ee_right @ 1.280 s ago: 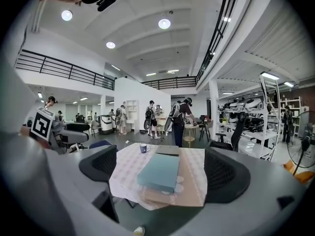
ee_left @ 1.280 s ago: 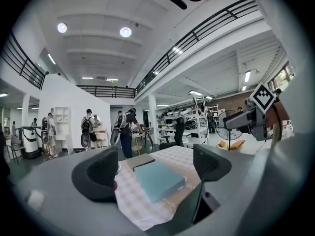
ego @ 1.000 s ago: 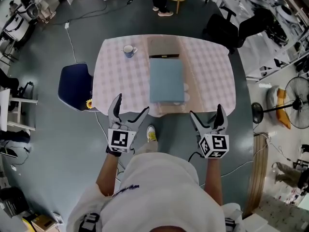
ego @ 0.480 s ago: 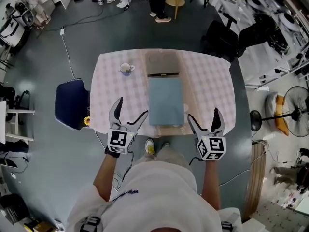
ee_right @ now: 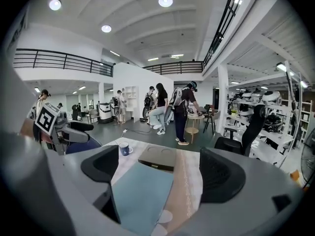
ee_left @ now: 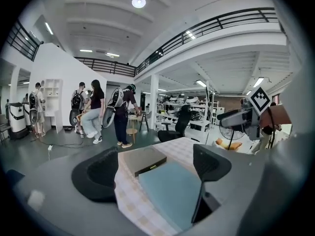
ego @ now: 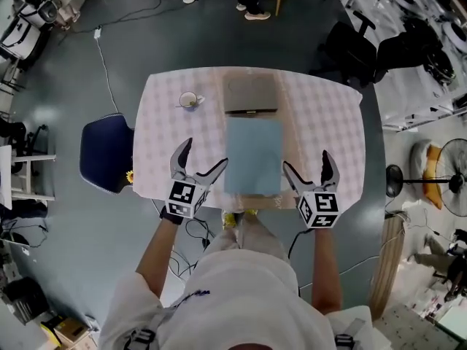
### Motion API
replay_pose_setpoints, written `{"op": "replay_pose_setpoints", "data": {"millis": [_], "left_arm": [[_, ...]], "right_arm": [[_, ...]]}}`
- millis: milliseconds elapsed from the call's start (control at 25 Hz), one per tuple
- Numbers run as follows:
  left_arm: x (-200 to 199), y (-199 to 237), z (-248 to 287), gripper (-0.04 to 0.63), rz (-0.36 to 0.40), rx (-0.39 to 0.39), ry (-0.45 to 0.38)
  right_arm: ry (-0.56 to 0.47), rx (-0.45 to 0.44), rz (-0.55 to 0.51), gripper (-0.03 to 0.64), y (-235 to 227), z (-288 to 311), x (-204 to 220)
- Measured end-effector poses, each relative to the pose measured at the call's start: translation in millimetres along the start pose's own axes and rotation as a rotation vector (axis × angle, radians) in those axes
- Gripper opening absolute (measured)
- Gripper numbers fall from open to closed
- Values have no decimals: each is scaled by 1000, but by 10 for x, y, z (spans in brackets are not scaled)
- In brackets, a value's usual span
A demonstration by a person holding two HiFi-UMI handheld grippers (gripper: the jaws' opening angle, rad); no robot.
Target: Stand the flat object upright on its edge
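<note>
1. At the far left a dark blue chair stands on the grey floor, just beside the left edge of the table. A small yellow thing lies by the chair's near corner.
2. The table wears a pale checked cloth. A mug sits near its far left corner, well apart from everything else on it.
3. The left gripper hangs over the near left part of the table. Its jaws are spread wide and there is nothing between the pads. In the left gripper view the flat object shows through the gap, but the jaws do not touch it.
4. The flat object, a blue-green panel, lies flat on its broad face in the middle of the table. Its long sides run away from the person and its near end reaches almost to the near table edge. It rests on a tan strip that runs across the cloth.
5. A low grey-brown box sits just beyond the panel's far end. Whether the two touch cannot be told.
6. The right gripper hangs to the right of the panel over the near edge. Its jaws are also spread wide and hold nothing.
7. On the floor at the right are a black office chair and a fan.
8. Several people stand beyond the table.
</note>
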State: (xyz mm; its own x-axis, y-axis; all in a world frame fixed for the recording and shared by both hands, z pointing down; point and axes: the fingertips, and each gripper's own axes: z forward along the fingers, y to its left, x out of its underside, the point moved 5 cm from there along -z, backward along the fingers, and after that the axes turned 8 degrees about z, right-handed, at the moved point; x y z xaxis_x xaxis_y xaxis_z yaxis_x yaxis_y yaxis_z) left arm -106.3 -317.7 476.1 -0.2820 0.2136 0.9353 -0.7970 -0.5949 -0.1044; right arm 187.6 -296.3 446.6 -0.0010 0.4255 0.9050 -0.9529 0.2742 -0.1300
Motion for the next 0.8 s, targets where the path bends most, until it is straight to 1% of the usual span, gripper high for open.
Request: {"op": "replay_pose_setpoints", "data": {"millis": [120,240,280,320,400,440,560,680,800], "left_arm": [[99,47,198,476,-26,11,22],[192,96,443,476,-33,23,42],[251,111,522,472,-60,29,50],[325,134,601,471,-119,35,56],[491,186,766,468,-277,46,66],[573,201,849,468,-312,52,77],[838,228,1071,466,-277,68,138],[1115,306,1248,466,-330,78,192],[1300,343,1422,462,-351,90,247]], "right_arm": [[28,0,1,496,-72,227,48],[54,-12,17,486,-158,467,99],[68,-17,26,485,-185,547,146],[83,-23,37,480,-213,628,205],[115,-34,60,476,-278,796,333],[130,-38,73,474,-314,881,396],[175,-47,103,462,-402,1135,597],[230,-52,104,456,-455,1370,807],[286,-55,115,451,-548,1563,953]]}}
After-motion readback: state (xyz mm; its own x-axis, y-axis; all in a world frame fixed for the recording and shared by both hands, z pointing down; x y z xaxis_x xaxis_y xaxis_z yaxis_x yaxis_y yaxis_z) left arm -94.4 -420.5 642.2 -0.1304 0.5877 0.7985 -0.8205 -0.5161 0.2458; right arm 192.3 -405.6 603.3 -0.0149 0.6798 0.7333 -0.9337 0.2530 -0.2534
